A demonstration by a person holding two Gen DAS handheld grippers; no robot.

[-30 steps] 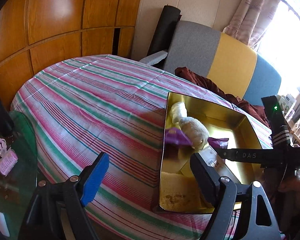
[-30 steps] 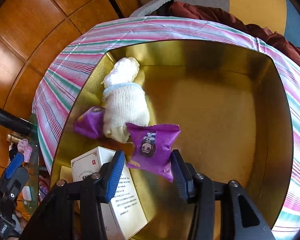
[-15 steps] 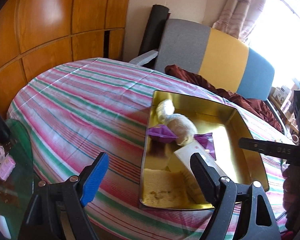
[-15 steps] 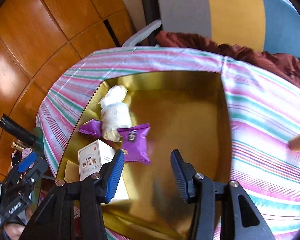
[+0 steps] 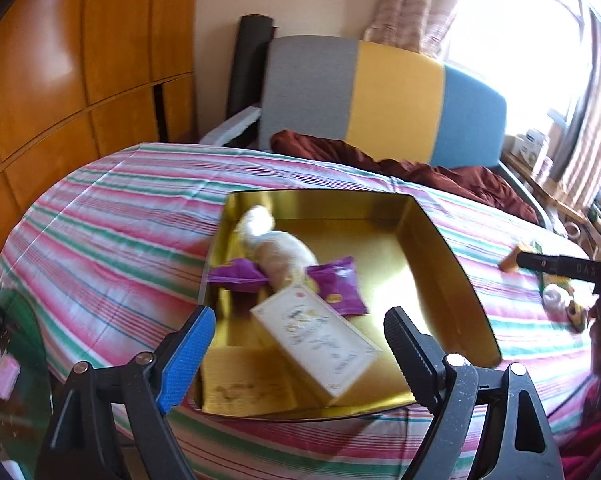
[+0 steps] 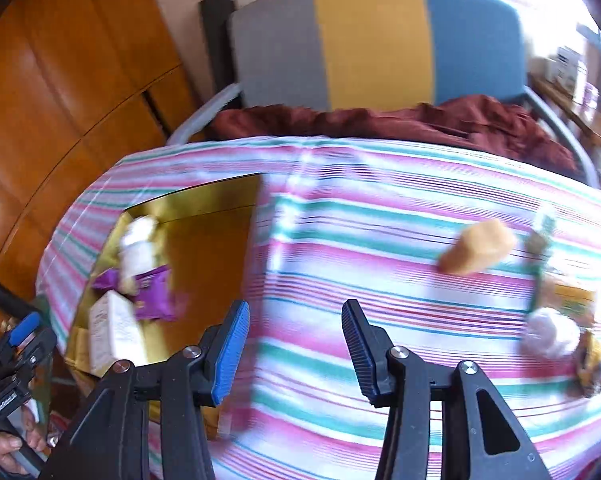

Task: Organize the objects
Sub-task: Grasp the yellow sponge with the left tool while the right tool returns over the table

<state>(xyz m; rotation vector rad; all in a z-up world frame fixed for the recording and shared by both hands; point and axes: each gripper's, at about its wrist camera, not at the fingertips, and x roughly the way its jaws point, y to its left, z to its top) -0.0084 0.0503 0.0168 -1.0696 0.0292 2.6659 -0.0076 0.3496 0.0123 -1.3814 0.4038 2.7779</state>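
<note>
- Right claw point(image 6: 294, 344) now empty, jaws apart, hanging over bare striped cloth point(image 6: 380, 240); a second ago straddling the purple packet point(image 6: 152, 294) inside the gold tin point(image 6: 204, 200); packet since let go and left lying in the tin, well off to the claw's left
- Swung rightward out of the tin, judging by the blur; tin edge now just left of the blue pad
- Ahead and to the right of the claw: a tan block point(image 6: 476, 246), a green-topped packet point(image 6: 540, 236), a white ball point(image 6: 550, 334) and a small yellow-dark thing, too smeared to name; all loose on the cloth, none in the tin
- Left claw point(image 5: 298, 340) also apart, gripping nothing; hovering at the tin's near edge, with the white box point(image 5: 316, 336) between and beyond its tips
- Already in the tin: box, two purple packets and a white bundle point(image 5: 278, 246)
- Probable meaning: one drop finished, next pick likely the tan block, being nearest the right claw's heading
</note>
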